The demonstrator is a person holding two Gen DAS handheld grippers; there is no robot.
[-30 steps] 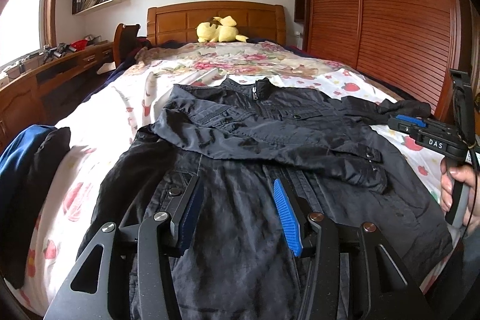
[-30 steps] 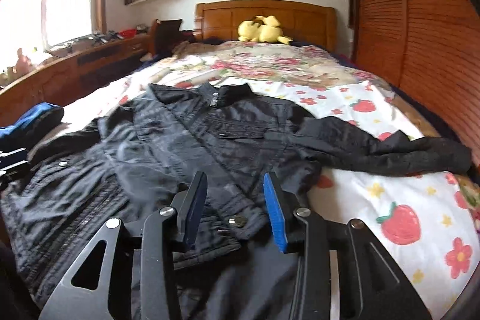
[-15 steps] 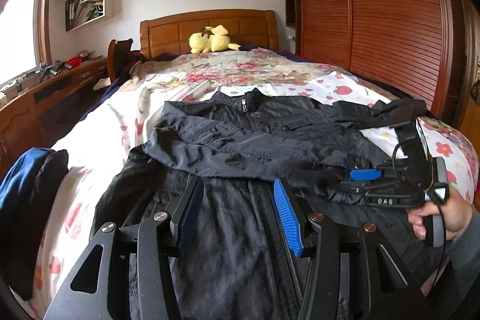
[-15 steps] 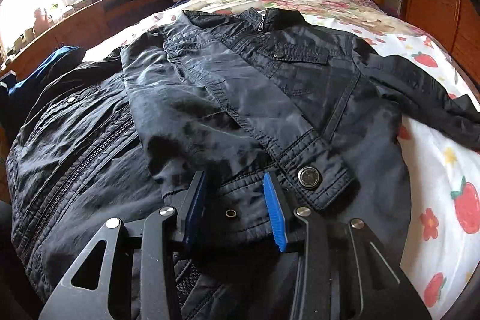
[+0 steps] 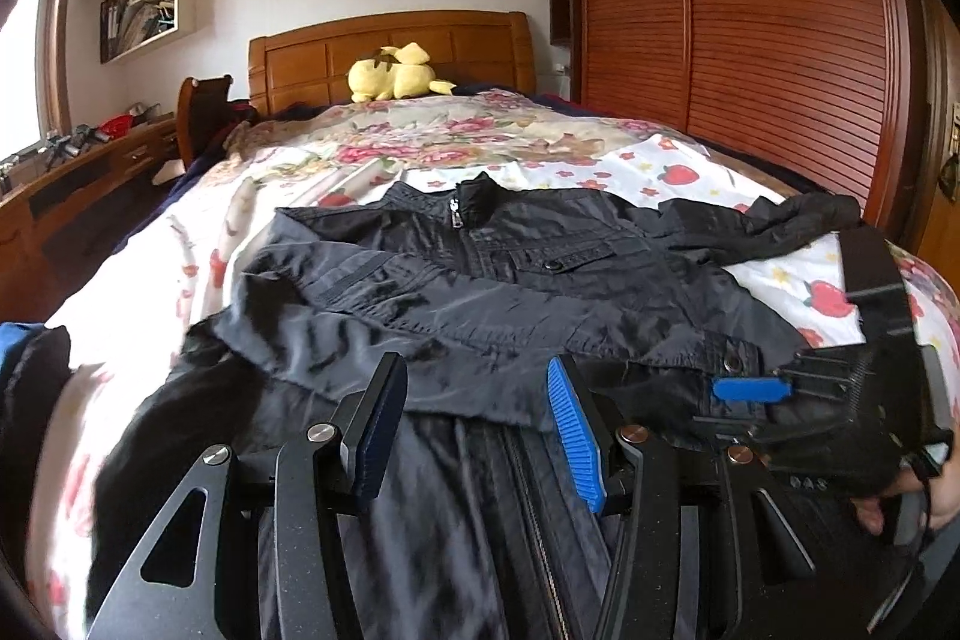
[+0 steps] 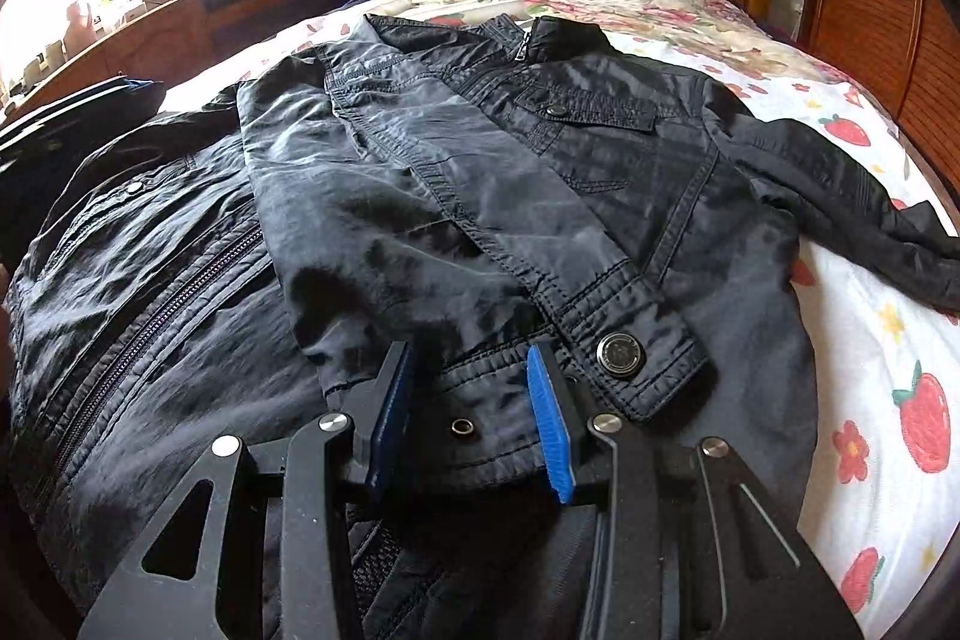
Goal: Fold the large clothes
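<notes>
The bed (image 5: pixel 690 160) is carrying a dark jacket (image 6: pixel 510 172) spread front-up, collar pointing toward the headboard (image 5: pixel 390 52), its long axis running from there down to the hem nearest the cameras. One sleeve is lying folded across the chest; the other sleeve (image 6: pixel 852 196) is trailing out over the strawberry sheet. The right gripper (image 6: pixel 474 418) is hovering at the hem band, jaws apart and closing on nothing, and the left gripper (image 5: pixel 474 424) is also sitting open above the lower front. I judge that the fold is partway through; next, pinching the hem or bringing in the loose sleeve seems called for.
</notes>
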